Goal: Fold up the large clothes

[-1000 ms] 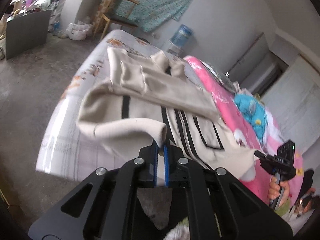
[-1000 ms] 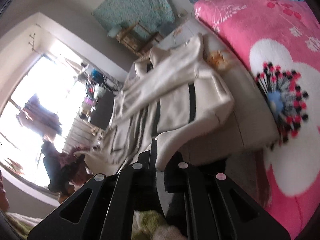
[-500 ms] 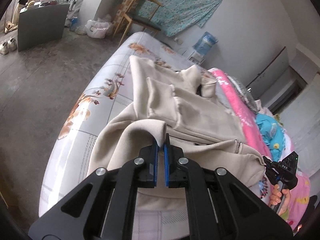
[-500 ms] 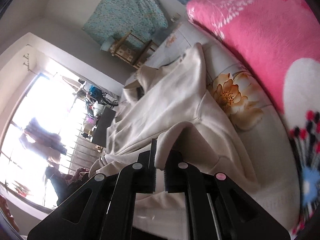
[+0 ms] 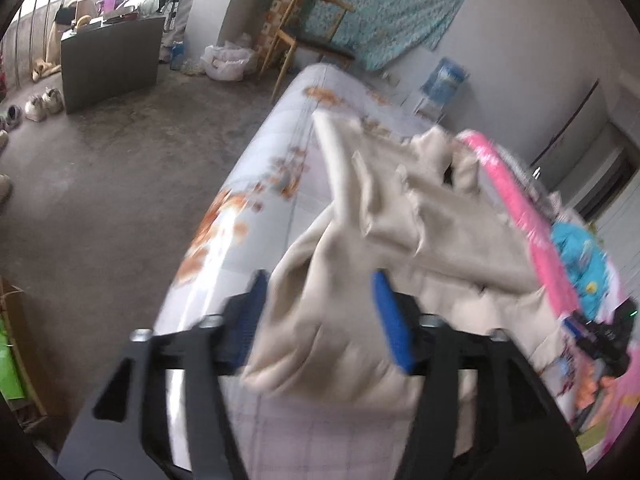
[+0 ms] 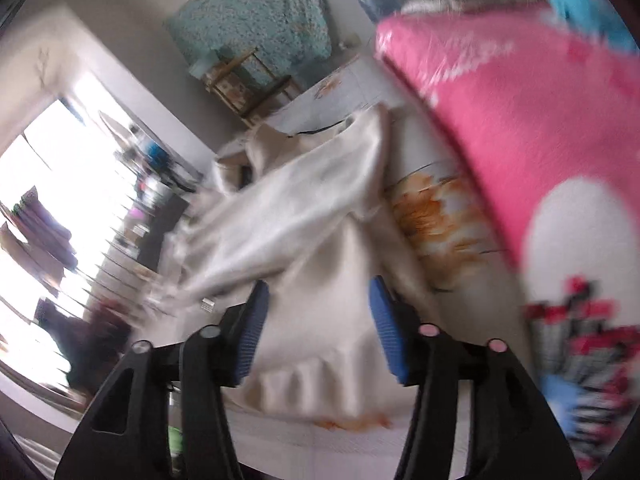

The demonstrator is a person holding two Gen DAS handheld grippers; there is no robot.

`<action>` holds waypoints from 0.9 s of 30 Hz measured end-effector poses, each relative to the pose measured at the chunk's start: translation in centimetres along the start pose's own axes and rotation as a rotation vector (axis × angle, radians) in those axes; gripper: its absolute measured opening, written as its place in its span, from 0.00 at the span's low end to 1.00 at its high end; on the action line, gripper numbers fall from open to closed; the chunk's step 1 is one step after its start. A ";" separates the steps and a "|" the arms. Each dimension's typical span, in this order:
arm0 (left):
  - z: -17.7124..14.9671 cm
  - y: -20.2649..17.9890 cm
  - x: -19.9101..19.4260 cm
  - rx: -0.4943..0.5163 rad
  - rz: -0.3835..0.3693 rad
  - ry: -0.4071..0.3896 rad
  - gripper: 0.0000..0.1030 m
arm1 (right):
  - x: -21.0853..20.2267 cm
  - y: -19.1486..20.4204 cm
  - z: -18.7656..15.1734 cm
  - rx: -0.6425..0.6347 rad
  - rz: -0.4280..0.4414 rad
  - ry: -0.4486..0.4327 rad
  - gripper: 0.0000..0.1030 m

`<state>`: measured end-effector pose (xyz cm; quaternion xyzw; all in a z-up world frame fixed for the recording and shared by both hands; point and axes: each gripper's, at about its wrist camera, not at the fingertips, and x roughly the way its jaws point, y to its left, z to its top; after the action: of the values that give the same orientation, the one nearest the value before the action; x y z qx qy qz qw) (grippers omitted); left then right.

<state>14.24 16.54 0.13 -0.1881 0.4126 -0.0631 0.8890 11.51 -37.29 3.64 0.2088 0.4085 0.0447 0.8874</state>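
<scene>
Since a second ago you've carried the cream sweater's (image 5: 420, 216) hem forward over its body, and both tongs have let go. It lies folded and rumpled on the floral bed sheet (image 5: 256, 184). Your left gripper (image 5: 320, 312) and right gripper (image 6: 318, 320) are opening, blue pads clear of the cloth between them.

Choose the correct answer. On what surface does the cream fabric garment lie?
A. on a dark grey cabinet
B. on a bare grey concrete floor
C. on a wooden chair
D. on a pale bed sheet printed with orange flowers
D: the cream fabric garment is spread on the pale bed sheet printed with orange flowers, beside the pink blanket.
</scene>
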 end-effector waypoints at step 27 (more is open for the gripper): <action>-4.1 -5.7 -1.2 0.332 0.281 0.004 0.14 | 0.3 1.2 -2.8 -0.231 -0.238 0.055 0.11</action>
<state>10.57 10.45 0.78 0.0205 0.4203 -0.0060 0.9071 9.75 -35.16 2.33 0.0544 0.4464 -0.0084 0.8931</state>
